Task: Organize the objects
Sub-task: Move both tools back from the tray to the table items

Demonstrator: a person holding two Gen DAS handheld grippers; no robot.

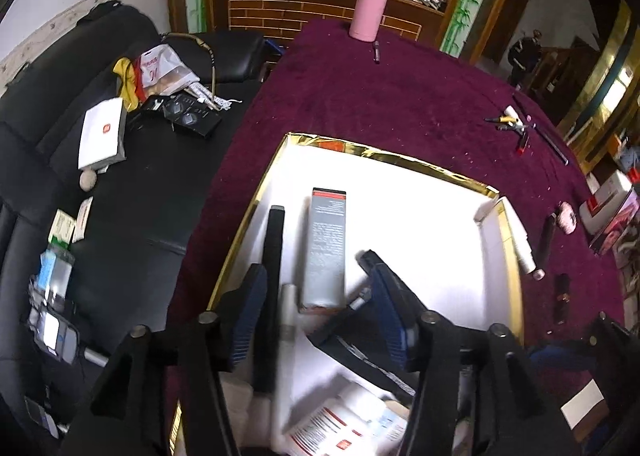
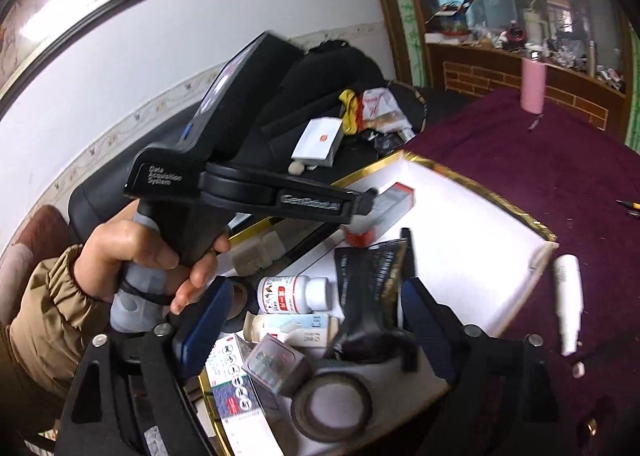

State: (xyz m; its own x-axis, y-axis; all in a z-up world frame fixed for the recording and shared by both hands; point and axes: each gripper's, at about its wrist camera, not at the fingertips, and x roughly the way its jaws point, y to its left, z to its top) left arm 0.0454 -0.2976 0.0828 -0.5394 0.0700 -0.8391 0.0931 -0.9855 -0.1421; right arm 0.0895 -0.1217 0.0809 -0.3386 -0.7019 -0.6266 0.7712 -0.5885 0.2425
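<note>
Purple cloth covers the table, and a white tray with a gold rim sits on it. Over the tray, the left gripper hangs half open, holding nothing; a grey box lies just beyond its tips.

From the right side, the right gripper gapes wide and empty above a black pouch, a white bottle and a tape ring in the tray.
</note>
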